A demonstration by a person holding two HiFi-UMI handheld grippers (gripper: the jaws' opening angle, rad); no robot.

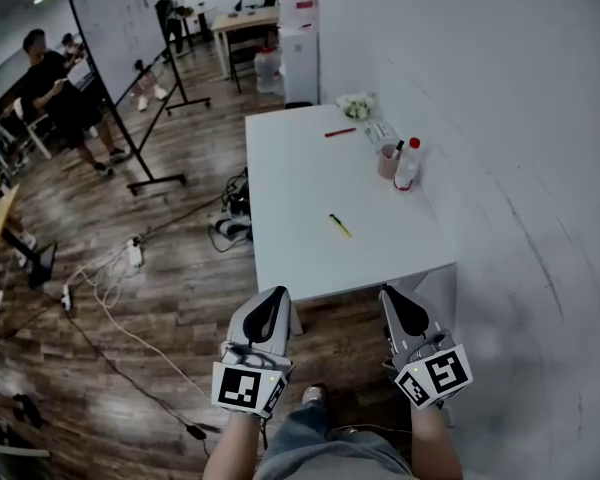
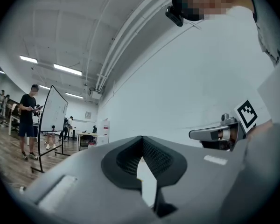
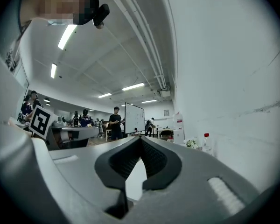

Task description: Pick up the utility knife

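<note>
Both of my grippers hang short of the white table's [image 1: 280, 183] near edge, level and side by side. The left gripper [image 1: 276, 294] has its jaws together with nothing between them, and the right gripper [image 1: 389, 294] is the same, tips meeting and empty.

The yellow utility knife [image 1: 340, 225] lies flat on the table's near half, roughly midway across, set on a diagonal. It is well apart from both grippers. Far behind it lie a red pen-like thing [image 1: 341, 132], a cup [image 1: 388, 161] and a red-capped bottle [image 1: 407, 164], all well clear of the knife.

What worries me from here:
1. If I reach in with the jaws together, I will only shove the knife along the smooth top.
2. The knife looks slim and low, so pads coming down off-line with its diagonal could skid off or spin it.
3. A grip near 1 end could let it droop or slip as I lift.
4. The near table edge sits just ahead, so coming in too low could knock a gripper against it.
</note>
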